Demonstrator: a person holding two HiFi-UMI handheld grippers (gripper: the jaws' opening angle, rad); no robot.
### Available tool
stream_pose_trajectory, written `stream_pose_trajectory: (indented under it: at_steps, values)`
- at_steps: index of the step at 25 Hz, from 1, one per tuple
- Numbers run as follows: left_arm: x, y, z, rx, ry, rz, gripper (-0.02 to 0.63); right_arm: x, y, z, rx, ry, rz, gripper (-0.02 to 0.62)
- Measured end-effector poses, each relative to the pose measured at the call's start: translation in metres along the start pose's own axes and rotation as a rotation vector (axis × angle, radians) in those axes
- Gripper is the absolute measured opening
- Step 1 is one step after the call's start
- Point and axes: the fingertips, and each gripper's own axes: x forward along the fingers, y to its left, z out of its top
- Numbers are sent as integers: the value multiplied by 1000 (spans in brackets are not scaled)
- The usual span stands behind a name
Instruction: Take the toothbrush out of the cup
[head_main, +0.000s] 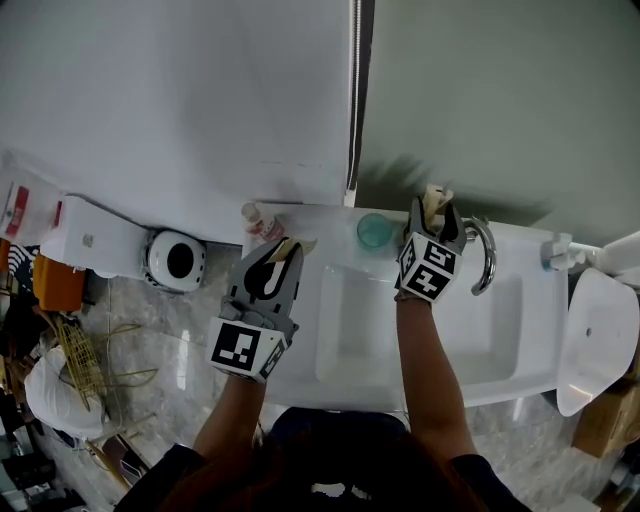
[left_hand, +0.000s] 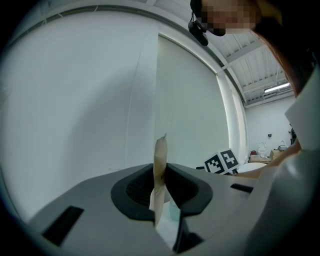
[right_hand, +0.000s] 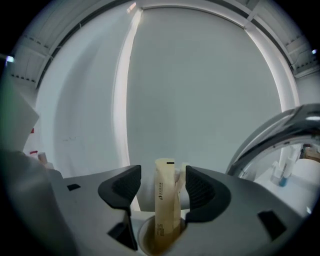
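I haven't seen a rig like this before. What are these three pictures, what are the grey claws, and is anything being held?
A person stands at a white sink with a hand-worked two-jaw gripper in each hand. The head view looks down from a camera on their head. The other two views look along each gripper's own jaws. The left gripper is shut on a thin paper packet, probably a wrapped toothbrush. The right gripper is open around a second packet standing in a cup. Its pads don't press on it. On the sink's ledge are a teal cup, a small bottle and a chrome tap.

wall (head_main: 480, 90) behind, faucet (head_main: 488, 255) at rt, basin (head_main: 345, 330) free
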Motion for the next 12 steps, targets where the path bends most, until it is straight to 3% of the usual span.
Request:
stream_pose_trajectory:
  at_steps: [4,12]
  values:
    - [2,7,-5,-8,13,2,74,16,-1,-8,-3,33,-38,304]
    - [6,20,-13,-15,30,10,74,36,-9,-17,-26,53,-63,293]
